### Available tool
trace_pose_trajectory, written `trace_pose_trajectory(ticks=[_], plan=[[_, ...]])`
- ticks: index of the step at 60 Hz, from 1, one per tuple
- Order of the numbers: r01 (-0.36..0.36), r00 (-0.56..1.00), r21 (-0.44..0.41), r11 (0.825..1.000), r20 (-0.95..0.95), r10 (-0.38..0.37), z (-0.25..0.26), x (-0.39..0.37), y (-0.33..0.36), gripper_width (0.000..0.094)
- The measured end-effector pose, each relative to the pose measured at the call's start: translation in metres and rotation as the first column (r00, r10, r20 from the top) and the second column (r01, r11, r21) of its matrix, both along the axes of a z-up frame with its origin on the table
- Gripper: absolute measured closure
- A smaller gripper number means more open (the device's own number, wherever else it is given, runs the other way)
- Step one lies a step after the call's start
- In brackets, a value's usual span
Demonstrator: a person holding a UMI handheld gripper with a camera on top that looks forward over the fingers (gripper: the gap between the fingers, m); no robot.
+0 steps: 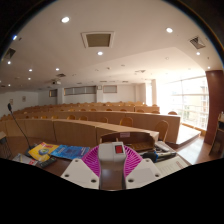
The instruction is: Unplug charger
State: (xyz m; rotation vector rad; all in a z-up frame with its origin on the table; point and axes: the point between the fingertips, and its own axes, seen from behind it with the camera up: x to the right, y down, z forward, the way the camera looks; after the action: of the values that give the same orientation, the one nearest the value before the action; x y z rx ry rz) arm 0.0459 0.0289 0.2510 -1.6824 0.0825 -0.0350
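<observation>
My gripper (112, 156) is shut on a white charger block (112, 168) with a small red part (118, 150) on its top face. The pink pads (93, 160) press on it from both sides. The block stands upright between the fingers and hides what lies straight ahead of them. No cable or socket shows. The gripper is held up above a wooden desk (190, 152), looking out across a lecture hall.
Colourful flat items (42, 152) and a blue one (68, 152) lie on the desk left of the fingers. A dark object (152, 148) lies right of them. Rows of wooden benches (90, 125) fill the hall beyond; windows (185, 95) are at the right.
</observation>
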Motion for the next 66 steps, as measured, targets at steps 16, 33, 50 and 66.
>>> trace_pose_trajectory(ticks=[16, 33, 50, 66], plan=[[0.018, 0.998, -0.248, 0.969, -0.050, -0.031, -0.152, 0.063, -0.013, 0.0616], [-0.055, 0.994, -0.350, 0.935, -0.104, 0.020, -0.218, 0.066, -0.018, 0.0558], [-0.027, 0.996, -0.381, 0.924, -0.089, -0.007, -0.222, 0.074, -0.042, 0.0270], [0.022, 1.000, -0.344, 0.939, -0.012, -0.027, -0.178, 0.067, -0.119, 0.0087]])
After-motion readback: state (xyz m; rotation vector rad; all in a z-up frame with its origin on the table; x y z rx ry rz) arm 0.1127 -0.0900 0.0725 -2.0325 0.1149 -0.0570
